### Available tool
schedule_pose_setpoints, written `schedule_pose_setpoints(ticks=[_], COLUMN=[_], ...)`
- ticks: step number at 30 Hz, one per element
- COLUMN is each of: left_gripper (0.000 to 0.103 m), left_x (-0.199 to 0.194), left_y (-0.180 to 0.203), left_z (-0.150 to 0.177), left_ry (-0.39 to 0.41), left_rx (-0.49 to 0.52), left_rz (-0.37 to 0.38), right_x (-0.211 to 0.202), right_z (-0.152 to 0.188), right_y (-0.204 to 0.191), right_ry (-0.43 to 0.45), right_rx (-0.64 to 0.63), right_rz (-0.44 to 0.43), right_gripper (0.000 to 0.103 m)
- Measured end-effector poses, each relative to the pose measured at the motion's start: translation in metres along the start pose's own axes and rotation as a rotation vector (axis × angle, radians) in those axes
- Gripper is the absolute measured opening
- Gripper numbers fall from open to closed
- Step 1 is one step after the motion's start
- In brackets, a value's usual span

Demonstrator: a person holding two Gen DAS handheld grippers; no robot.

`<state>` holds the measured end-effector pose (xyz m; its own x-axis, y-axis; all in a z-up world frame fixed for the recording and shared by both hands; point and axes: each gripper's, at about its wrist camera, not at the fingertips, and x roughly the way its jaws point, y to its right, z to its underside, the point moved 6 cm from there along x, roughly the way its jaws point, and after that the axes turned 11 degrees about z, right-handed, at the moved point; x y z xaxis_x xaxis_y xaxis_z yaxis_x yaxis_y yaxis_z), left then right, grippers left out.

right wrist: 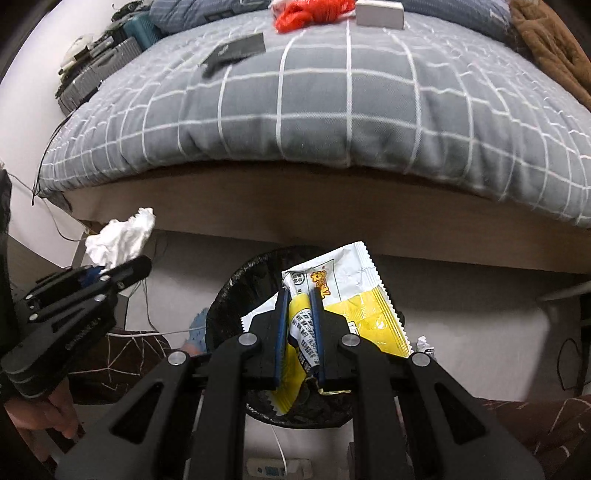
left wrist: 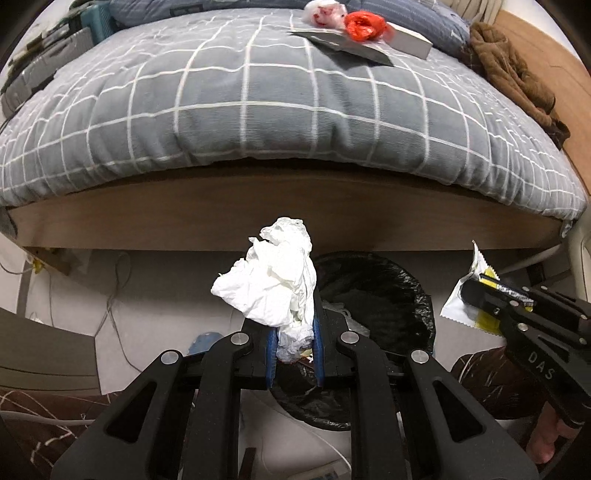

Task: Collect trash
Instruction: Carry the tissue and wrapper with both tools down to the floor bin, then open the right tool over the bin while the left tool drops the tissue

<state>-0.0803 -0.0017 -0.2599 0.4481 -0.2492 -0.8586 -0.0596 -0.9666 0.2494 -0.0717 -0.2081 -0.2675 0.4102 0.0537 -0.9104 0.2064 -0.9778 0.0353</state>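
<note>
Dim, even indoor light, strong fisheye bending with dark rounded corners, slight motion blur on the checked duvet (left wrist: 280,110), deep shadow beneath the bed frame (right wrist: 332,218).

Black left gripper (left wrist: 295,354), blue pads, silver screws, "DAS" lettering.

Bed (left wrist: 280,122) ahead of me, grey checked quilt. On it at the far end: red bag (left wrist: 364,25), white bag (left wrist: 323,13), dark flat sheet (left wrist: 347,50), white box (left wrist: 410,40). Brown garment (left wrist: 513,70) along its right edge. Bin (left wrist: 384,280) on floor (left wrist: 155,288) below.
</note>
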Motion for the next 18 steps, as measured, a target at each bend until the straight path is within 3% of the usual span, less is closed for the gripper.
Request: schedule_pose_setpoints(ticks=[9,12,17,18], left_gripper=[0.015,0.015,0.015,0.015], left_x=[-0.009,-0.008,-0.002,-0.001], left_y=[-0.027,-0.034,-0.033,-0.033], left_z=[0.006,0.008,0.010,0.010], left_ry=[0.010,0.005,-0.006,-0.008], left_rx=[-0.049,-0.063,-0.056,-0.056], left_rz=[-0.013,-0.013,-0.017,-0.016], right_x=[0.018,0.023,0.028,0.029], right_z=[0.004,0.005,0.009,0.009], right_y=[-0.024,-0.030,-0.032,-0.032], right_ry=[-0.040,-0.040,-0.051,-0.048], right_rx=[-0.048,-0.049,-0.038,-0.039], right_rz=[0.000,0.001,-0.010,-0.010], right_gripper=[0.016,0.027,0.034,0.040])
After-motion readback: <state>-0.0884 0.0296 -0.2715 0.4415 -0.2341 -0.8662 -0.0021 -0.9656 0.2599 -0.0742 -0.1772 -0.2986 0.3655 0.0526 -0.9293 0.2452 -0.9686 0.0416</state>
